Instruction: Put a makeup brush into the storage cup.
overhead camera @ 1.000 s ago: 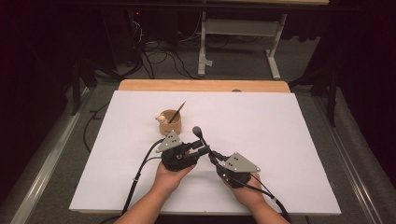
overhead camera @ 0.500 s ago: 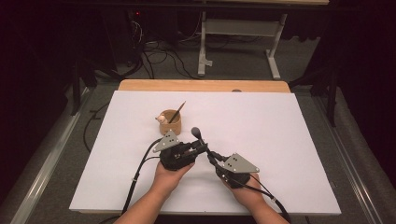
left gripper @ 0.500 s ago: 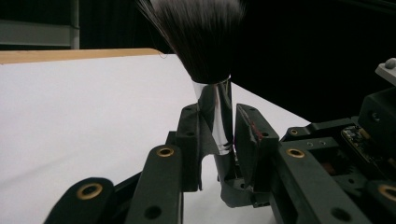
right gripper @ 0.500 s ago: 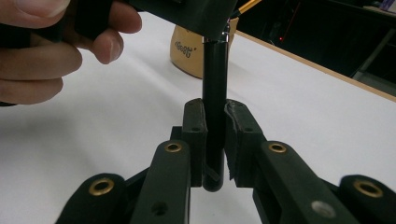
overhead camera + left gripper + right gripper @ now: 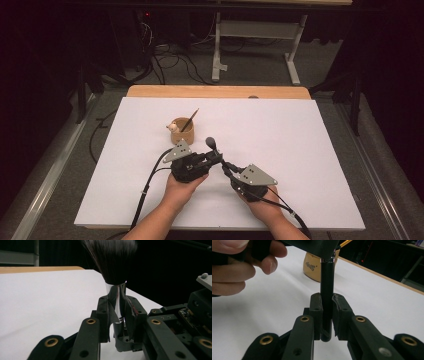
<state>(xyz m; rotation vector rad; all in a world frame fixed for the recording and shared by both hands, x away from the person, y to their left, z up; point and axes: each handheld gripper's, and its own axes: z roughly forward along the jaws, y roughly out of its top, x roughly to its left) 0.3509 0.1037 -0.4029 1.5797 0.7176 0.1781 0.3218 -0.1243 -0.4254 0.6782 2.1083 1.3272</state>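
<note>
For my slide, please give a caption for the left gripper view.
Left gripper shut on the makeup brush, bristles up.

Both grippers [image 5: 216, 159] [image 5: 226, 169] grip one brush [image 5: 212, 143].

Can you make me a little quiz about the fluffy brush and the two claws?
1. True or false: the right claw is shut on the black handle of the makeup brush.
2. What stands in the tan cup? A) a spoon B) a thin stick C) a flower
3. Fill in: the left claw pinches the brush at its shiny ______ collar.

Key: 1 true. 2 B: a thin stick leans in it. 3 silver.
</note>
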